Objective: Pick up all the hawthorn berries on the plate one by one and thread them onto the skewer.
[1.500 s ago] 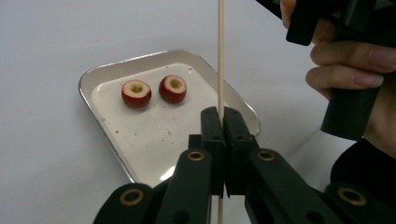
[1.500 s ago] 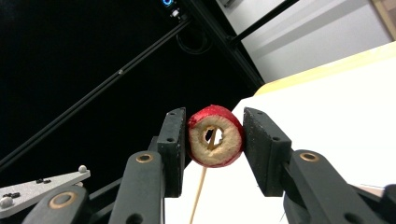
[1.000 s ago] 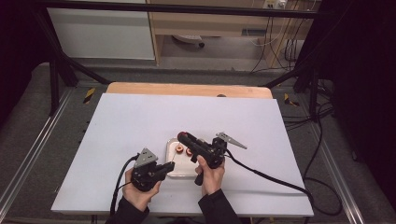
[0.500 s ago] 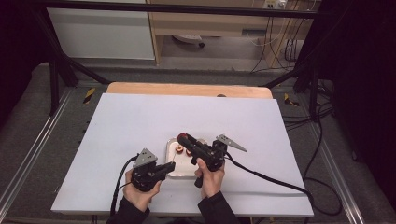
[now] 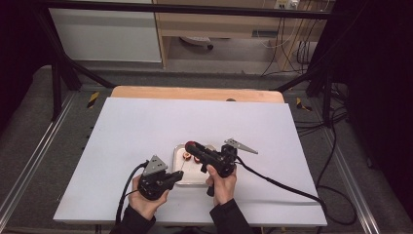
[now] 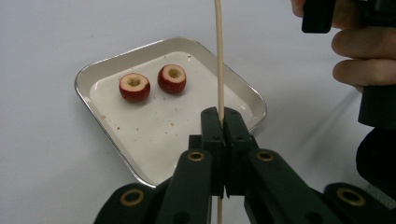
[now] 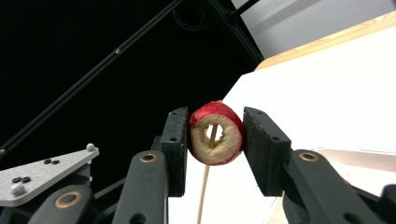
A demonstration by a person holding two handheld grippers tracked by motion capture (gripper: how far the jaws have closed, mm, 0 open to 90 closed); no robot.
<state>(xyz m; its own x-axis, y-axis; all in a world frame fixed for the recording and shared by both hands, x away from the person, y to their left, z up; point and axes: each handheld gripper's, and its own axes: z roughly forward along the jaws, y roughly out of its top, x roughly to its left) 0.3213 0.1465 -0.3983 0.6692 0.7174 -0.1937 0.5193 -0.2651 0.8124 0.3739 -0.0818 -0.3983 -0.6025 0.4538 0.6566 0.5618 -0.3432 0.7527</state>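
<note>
The left gripper (image 6: 219, 140) is clamping its jaws together on a thin wooden skewer (image 6: 218, 60), which is rising straight up out of the pads, and in the high view this gripper (image 5: 168, 178) is sitting at the near corner of the metal tray (image 5: 181, 179). Just beyond and above it, the right gripper (image 7: 215, 140) is pinching a cored red fruit ring (image 7: 216, 134) between its pads, and the skewer's tip (image 7: 212, 135) is showing through the ring's hole. Threading looks to be the step in hand; to do it well, the right hand should be keeping the hole square to the stick and sliding the ring down along it, while the left is holding the stick steady so it is neither bending nor snapping. Past the left jaws, two more cored pieces (image 6: 134, 87) (image 6: 172, 78) are lying side by side in the tray's far half, apart from both grippers.
</note>
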